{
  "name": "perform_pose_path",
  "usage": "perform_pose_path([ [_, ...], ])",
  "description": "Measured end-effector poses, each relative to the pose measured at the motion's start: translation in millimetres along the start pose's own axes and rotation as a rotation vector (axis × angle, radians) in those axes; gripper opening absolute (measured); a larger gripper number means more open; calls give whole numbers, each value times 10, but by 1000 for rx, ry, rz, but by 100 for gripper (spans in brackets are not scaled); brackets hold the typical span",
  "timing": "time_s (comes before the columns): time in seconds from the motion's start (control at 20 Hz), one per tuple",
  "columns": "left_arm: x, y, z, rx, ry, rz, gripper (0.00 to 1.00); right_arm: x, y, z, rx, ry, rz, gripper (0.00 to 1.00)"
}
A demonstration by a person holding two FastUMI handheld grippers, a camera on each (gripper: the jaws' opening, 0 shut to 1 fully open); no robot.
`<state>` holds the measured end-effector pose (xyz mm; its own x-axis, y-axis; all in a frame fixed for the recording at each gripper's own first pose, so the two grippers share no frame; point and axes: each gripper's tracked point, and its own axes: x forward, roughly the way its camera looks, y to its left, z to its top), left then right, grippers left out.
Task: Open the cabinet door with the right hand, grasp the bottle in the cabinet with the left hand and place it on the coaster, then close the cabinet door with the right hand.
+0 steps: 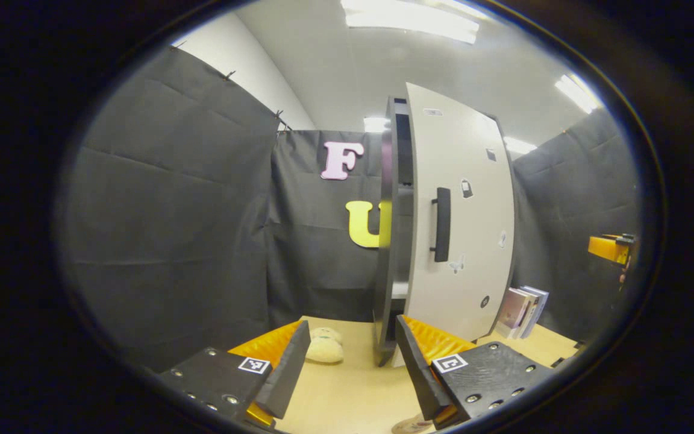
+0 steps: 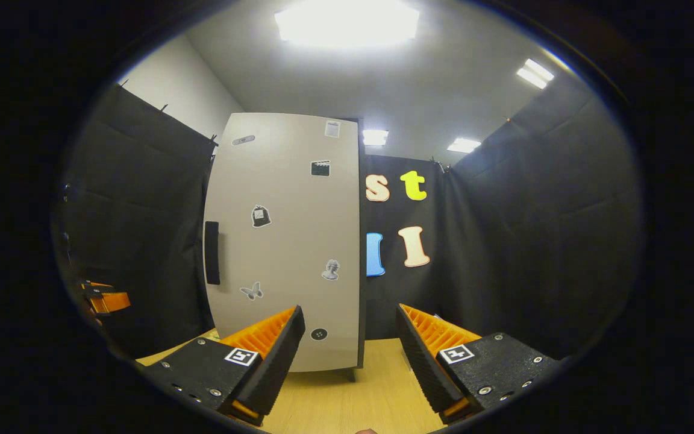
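In the left gripper view, the left gripper (image 1: 352, 367) is held low over the wooden table (image 1: 353, 386) with its fingers spread apart and nothing between them. A pale round coaster (image 1: 325, 349) lies on the table just beyond the left finger — the cabinet (image 1: 388, 241) stands behind it. The cabinet door (image 1: 464, 217) with its black handle (image 1: 441, 224) appears slightly ajar. Books (image 1: 523, 310) lean at the right. In the right gripper view, the right gripper (image 2: 350, 361) is seen apart and empty before the door (image 2: 287, 241).
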<state>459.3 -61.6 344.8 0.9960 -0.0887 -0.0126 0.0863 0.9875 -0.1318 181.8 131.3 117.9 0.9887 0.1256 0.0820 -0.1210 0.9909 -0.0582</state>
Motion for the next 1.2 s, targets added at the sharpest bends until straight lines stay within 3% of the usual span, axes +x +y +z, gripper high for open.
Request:
perform_pose_path([
  [0.3, -5, -442, 149, 20, -28, -5, 82, -211, -538, -107, 24, 14, -37, 93],
  [0.35, -1, -513, 175, 22, -36, -12, 87, -237, -621, -131, 28, 15, -47, 93],
  [0.4, 11, -576, 161, 28, -36, -20, 82, -254, -679, -155, 33, 16, -53, 93],
  [0.55, -23, -684, 169, 47, -41, -23, 82, -303, -799, -216, 49, 26, -62, 93],
  [0.95, -119, -721, 155, 87, -60, -26, 82, -351, -814, -230, 55, 32, -60, 93],
  [1.0, -137, -719, 147, 91, -63, -25, 87, -359, -802, -220, 53, 30, -59, 93],
  [1.05, -152, -697, 154, 92, -65, -21, 82, -363, -788, -214, 53, 29, -57, 93],
  [1.2, -184, -629, 161, 83, -72, -11, 82, -365, -739, -214, 54, 31, -51, 93],
])
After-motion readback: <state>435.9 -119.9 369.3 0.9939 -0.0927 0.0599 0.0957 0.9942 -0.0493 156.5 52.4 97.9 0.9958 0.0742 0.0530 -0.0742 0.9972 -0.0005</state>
